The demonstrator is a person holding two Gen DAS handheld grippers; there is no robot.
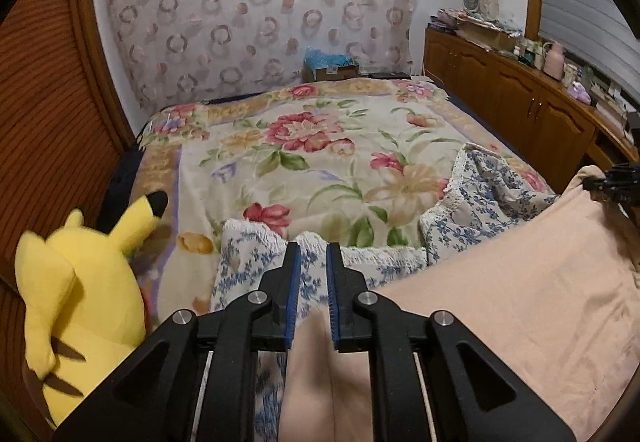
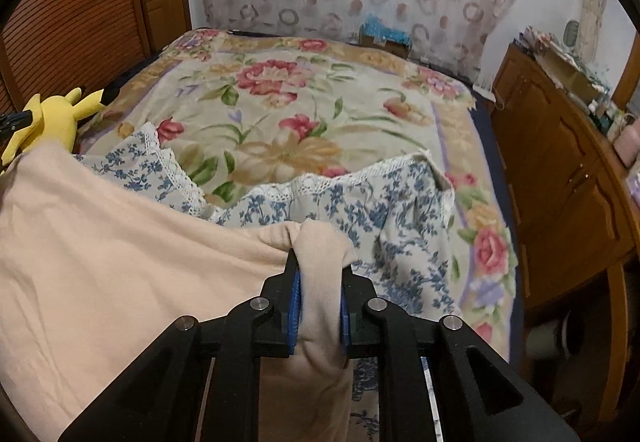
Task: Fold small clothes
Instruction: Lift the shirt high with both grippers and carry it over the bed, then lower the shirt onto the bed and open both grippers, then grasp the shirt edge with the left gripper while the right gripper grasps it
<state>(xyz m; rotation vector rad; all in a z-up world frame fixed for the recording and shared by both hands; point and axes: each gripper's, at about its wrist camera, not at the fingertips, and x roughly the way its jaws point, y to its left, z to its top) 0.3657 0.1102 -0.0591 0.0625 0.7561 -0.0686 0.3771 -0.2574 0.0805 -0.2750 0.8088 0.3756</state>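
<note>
Over the bed (image 1: 280, 169), left gripper (image 1: 313, 274) and right gripper (image 2: 320, 282) each pinch the peach garment (image 2: 100, 242); keep tension even, lay it flat.

A peach cloth (image 2: 100, 242) is spread over a lace-edged garment (image 2: 392, 209) on the bed (image 1: 304, 145); a plush toy (image 1: 80, 282) is set at its left edge; cabinets (image 1: 520, 101) are ranged along the right.
</note>
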